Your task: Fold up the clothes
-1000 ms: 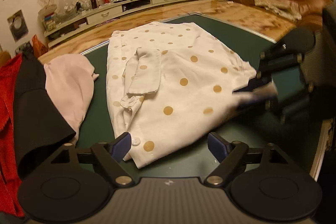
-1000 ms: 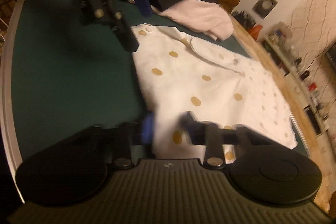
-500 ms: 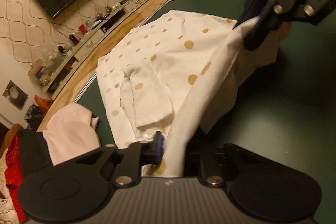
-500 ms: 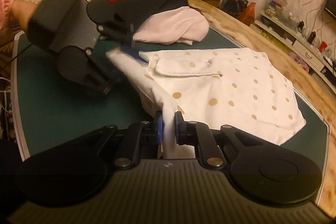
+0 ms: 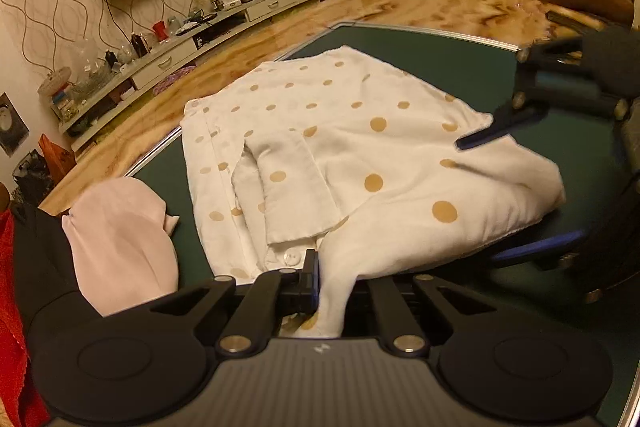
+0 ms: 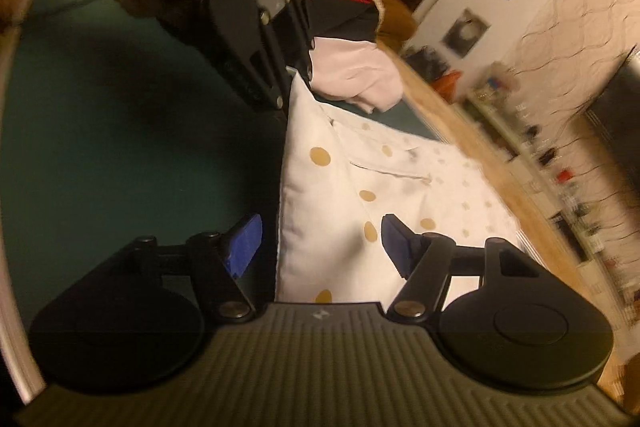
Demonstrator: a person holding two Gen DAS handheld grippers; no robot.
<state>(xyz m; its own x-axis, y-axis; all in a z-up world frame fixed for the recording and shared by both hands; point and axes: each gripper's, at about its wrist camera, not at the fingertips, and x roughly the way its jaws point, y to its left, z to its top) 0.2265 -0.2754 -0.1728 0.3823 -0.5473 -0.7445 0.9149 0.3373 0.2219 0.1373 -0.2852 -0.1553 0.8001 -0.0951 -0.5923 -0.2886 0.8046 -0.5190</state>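
L gripper clamped on shirt; R gripper agape

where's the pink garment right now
In the left wrist view the pink garment lies on the green table, left of the polka-dot shirt, beside the black cloth.

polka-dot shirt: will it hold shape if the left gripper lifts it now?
Probably not. The polka-dot shirt bunches into a soft rope where the left gripper pinches it, so it looks floppy. Its folded edge puffs up, suggesting thin, light cloth. The open right gripper gives no support.
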